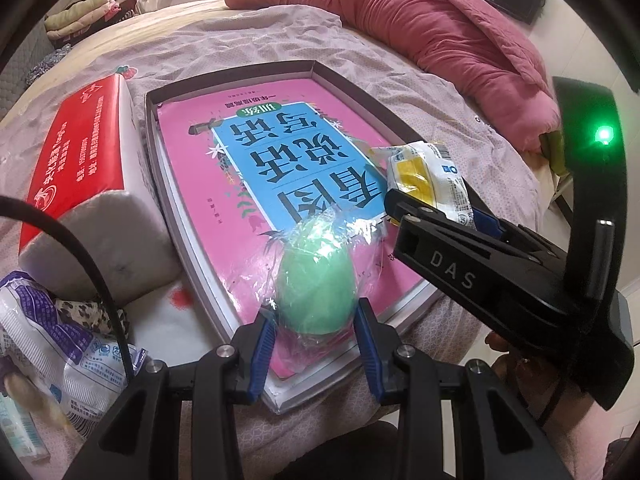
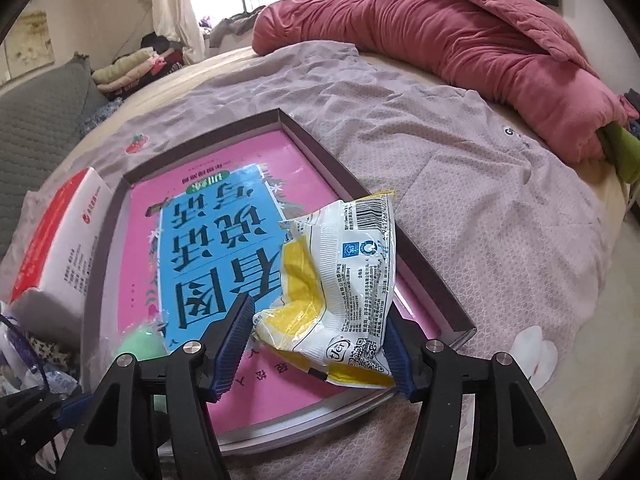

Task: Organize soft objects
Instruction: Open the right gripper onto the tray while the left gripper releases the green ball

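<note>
A green egg-shaped soft toy in clear wrap rests on the pink and blue book inside a shallow box. My left gripper is shut on the toy, its blue pads pressing both sides. A white and yellow packet lies on the book near the box's right wall. My right gripper straddles it with its jaws open; the left pad stands just off the packet and the right pad is at its edge. The left wrist view shows the right gripper and the packet too.
A red and white tissue pack lies against the box's left side. More plastic packets sit at the lower left. A pink quilt is bunched along the back of the bed, folded clothes beyond.
</note>
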`<state>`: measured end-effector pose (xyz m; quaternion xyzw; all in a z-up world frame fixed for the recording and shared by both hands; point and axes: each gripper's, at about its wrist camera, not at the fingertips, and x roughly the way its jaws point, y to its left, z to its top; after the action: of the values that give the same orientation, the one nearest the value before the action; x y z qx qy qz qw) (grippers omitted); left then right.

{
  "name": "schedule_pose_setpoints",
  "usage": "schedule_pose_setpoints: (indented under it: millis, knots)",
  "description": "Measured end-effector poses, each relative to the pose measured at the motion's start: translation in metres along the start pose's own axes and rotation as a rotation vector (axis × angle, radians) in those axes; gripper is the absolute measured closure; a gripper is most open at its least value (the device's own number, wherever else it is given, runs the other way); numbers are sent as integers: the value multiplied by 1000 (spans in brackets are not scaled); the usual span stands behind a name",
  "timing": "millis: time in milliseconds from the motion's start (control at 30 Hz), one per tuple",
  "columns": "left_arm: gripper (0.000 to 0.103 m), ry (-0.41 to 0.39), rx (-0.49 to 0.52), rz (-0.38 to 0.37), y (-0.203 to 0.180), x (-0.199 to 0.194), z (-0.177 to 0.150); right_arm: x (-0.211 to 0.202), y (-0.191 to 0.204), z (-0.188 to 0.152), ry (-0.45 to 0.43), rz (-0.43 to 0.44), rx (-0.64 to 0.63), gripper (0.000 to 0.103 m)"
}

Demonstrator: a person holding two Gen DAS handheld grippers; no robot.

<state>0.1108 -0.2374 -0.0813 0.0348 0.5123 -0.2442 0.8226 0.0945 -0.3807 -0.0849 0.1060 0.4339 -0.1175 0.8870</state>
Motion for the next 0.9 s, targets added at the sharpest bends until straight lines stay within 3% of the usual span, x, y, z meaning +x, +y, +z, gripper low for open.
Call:
schedule_pose_setpoints:
  millis: [433,900]
  knots:
    - [64,6,-12,-9,-1,0,2,-44,-24,-5,-160,-18,103,29]
    - [52,15,-16,-41,1,-3,6,-57,-37,-9,-174,-48,154,28]
